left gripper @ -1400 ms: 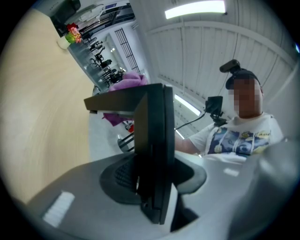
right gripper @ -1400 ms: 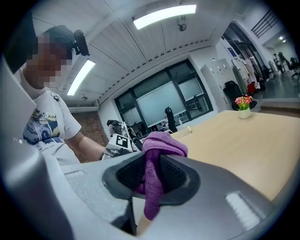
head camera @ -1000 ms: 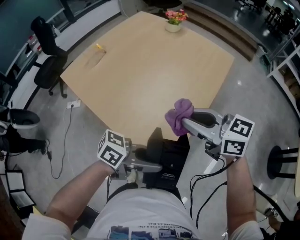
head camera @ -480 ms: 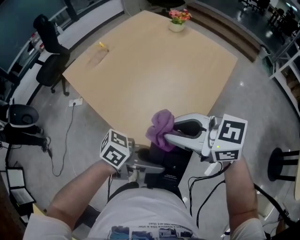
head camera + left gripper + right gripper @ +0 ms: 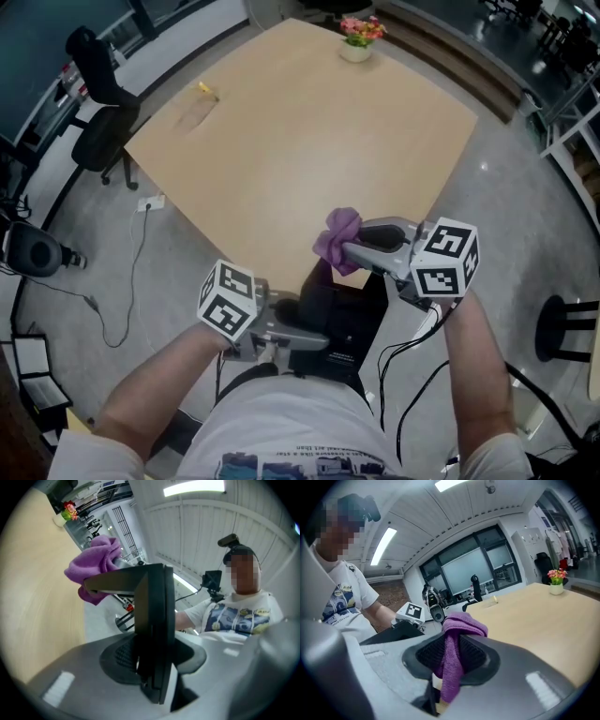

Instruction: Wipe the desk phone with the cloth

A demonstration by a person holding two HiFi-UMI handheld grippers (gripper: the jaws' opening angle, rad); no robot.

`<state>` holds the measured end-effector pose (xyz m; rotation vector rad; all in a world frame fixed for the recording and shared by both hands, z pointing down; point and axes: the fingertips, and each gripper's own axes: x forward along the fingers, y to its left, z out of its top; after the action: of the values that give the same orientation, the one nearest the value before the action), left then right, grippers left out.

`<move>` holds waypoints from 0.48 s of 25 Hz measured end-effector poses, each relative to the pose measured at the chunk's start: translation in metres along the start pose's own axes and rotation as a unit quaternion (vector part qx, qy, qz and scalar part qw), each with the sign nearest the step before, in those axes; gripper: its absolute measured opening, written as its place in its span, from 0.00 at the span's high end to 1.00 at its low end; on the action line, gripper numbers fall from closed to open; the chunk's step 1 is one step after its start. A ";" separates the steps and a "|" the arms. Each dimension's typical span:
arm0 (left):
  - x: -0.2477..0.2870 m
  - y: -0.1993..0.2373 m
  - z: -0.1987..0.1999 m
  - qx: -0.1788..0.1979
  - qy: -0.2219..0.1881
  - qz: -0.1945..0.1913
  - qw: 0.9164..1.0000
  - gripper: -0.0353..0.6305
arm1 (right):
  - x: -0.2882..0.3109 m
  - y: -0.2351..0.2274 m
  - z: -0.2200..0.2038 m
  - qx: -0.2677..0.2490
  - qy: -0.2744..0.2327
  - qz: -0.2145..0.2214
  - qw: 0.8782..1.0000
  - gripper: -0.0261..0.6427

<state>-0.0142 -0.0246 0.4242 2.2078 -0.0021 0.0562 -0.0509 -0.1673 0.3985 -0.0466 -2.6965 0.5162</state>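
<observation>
Left claw (image 5: 152,667) first: its jaws are clamped on the desk phone (image 5: 154,620), which stands edge-on between the pads, a dark slab held upright. Across to the right claw (image 5: 450,667), where the jaws are closed on the purple cloth (image 5: 461,623). One fold runs down between the pads and a soft bunch bulges out past the tips.

From overhead, the right claw (image 5: 352,248) points in from the right with the cloth (image 5: 337,239) leading. The bunch sits right at the top edge of the desk phone (image 5: 342,314). Whether fabric meets plastic there, I cannot tell. The left claw (image 5: 300,326) comes in from the left and low, its marker cube just beside the phone. The phone itself is close in front of the person's body, at the near corner of the pale wooden bench (image 5: 300,141).

Further out, a small pot of flowers (image 5: 356,42) stands at the bench's far corner. An office chair (image 5: 94,103) is parked off its left side.
</observation>
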 end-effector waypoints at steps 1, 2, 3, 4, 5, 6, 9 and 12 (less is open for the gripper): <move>-0.002 0.000 0.001 0.000 -0.002 0.000 1.000 0.68 | -0.002 -0.007 0.000 0.007 -0.006 -0.015 1.000 0.83; -0.004 0.000 0.002 -0.001 -0.005 0.000 1.000 0.68 | -0.007 -0.014 0.002 0.014 -0.015 -0.033 0.999 0.83; -0.006 0.001 0.003 -0.001 -0.009 0.000 1.000 0.68 | -0.013 -0.020 0.005 0.019 -0.027 -0.053 0.998 0.83; -0.008 0.001 0.004 0.000 -0.012 0.000 1.000 0.68 | -0.021 -0.025 0.009 0.021 -0.041 -0.073 0.996 0.83; -0.012 0.002 0.006 0.000 -0.015 0.002 1.000 0.68 | -0.030 -0.028 0.013 0.022 -0.055 -0.092 0.994 0.83; -0.015 0.003 0.009 -0.001 -0.019 0.005 1.000 0.68 | -0.040 -0.030 0.018 0.022 -0.070 -0.110 0.991 0.83; -0.028 0.009 0.017 -0.004 -0.030 0.016 0.999 0.68 | -0.064 -0.034 0.019 0.034 -0.102 -0.150 0.983 0.83; -0.039 0.012 0.027 -0.002 -0.041 0.020 0.999 0.68 | -0.078 -0.030 0.006 0.063 -0.118 -0.167 0.977 0.83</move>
<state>-0.0526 -0.0542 0.4161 2.2049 -0.0908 -0.0117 0.0201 -0.2060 0.3754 0.5249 -2.8053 0.6154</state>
